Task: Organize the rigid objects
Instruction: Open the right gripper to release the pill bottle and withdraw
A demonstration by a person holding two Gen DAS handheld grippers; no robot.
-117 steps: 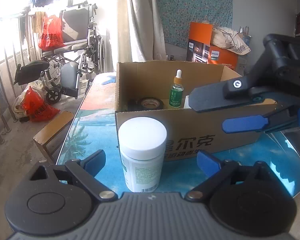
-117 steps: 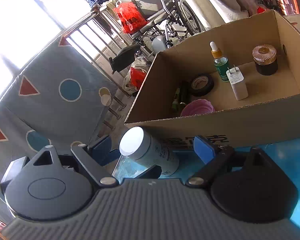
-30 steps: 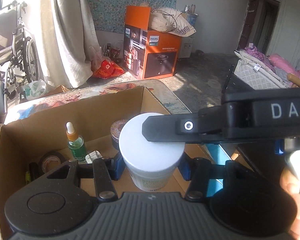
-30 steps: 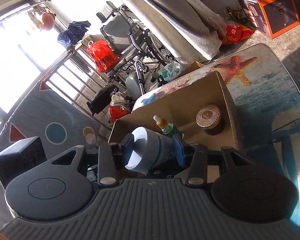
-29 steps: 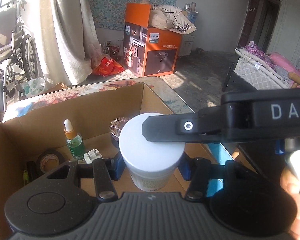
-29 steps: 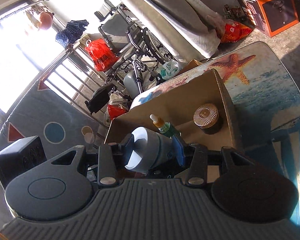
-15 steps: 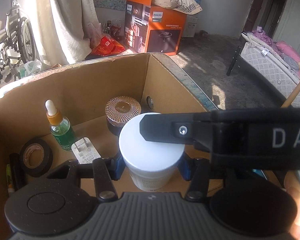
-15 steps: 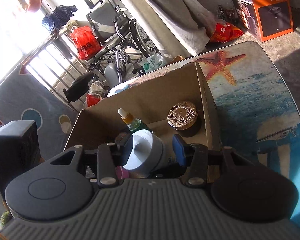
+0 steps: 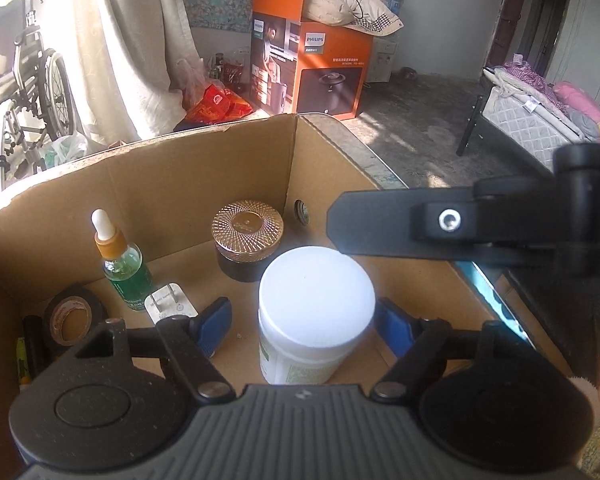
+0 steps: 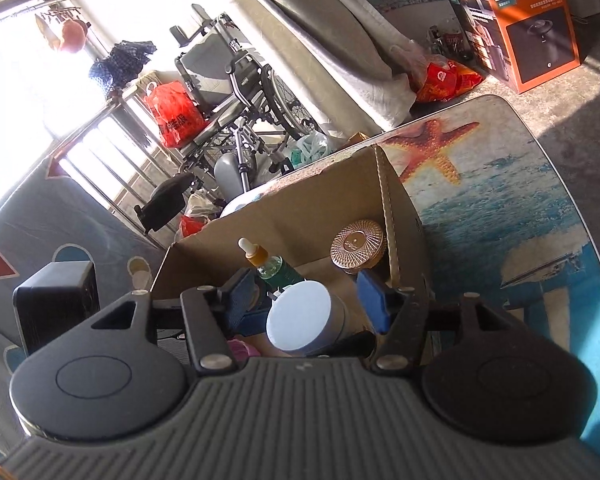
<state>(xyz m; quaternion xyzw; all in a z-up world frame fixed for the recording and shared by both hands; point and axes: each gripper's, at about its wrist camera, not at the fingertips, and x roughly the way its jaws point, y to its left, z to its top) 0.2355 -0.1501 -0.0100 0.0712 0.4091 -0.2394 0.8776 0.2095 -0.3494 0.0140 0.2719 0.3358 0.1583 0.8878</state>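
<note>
Inside the cardboard box (image 9: 204,176), with both grippers' jaws opening off the white jar (image 9: 314,312), we should lift our 2 grippers straight up.

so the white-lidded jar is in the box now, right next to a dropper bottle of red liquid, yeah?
Not quite: the liquid is green, not red. The left wrist view shows the white-lidded jar in the cardboard box near the dropper bottle.

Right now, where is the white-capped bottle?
In the left wrist view the white-capped bottle stands upright inside the cardboard box, just in front of the gold-lidded jar.
</note>
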